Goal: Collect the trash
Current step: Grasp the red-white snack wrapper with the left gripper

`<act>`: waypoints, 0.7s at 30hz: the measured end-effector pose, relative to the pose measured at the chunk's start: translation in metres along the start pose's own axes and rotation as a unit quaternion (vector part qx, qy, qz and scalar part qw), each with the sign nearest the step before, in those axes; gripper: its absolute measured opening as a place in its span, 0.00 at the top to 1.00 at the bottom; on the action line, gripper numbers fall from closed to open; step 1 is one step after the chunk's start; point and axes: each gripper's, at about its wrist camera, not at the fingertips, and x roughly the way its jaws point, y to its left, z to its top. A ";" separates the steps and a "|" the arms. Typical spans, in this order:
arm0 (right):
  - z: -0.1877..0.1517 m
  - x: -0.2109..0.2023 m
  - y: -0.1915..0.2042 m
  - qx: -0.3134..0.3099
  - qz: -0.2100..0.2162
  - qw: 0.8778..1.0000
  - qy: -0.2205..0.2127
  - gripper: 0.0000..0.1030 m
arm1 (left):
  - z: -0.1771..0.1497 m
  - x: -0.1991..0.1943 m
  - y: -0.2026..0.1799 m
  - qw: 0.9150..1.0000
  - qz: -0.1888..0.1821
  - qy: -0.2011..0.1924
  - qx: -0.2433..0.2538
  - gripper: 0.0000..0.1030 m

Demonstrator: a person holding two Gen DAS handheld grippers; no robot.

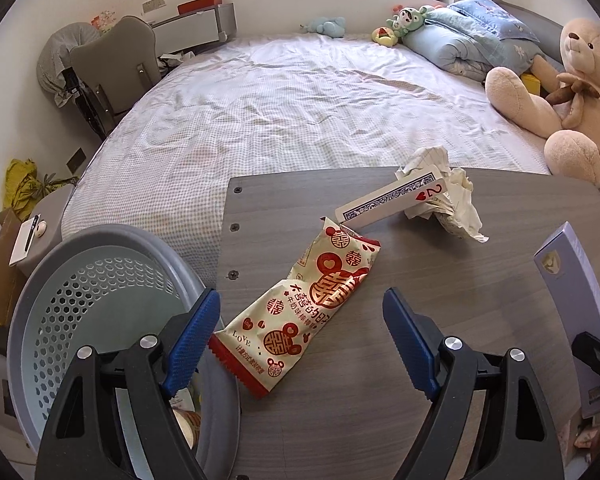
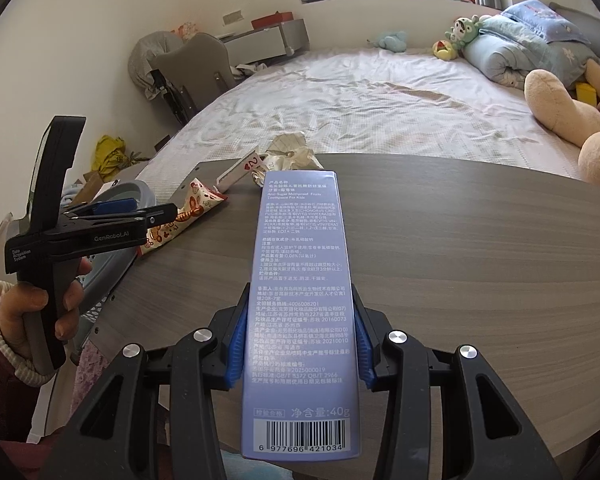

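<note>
Fingers of the left gripper are spread wide, straddling the crinkled red-and-cream snack wrapper, whose long axis runs diagonally away; right gripper is clamped on the lilac toothpaste box.

Crumpled snack wrapper (red-white) flat on table.

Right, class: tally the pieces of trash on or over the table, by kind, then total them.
Snack wrapper: 1
Playing card: 1
Crumpled paper: 1
Toothpaste box, clamped in the right gripper: 1
Total: 4
</note>
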 end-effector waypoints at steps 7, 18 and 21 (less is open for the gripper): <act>0.000 -0.002 -0.006 0.011 0.004 1.000 -0.004 0.59 | 0.005 0.024 0.002 1.000 -0.010 0.028 -0.002 0.23; 0.001 -0.002 -0.006 0.014 0.009 1.000 -0.005 0.59 | 0.004 0.041 0.004 0.999 -0.012 0.048 -0.009 0.24; 0.001 -0.003 -0.005 0.015 0.010 1.000 -0.007 0.59 | 0.000 0.038 0.001 0.999 -0.013 0.048 -0.005 0.37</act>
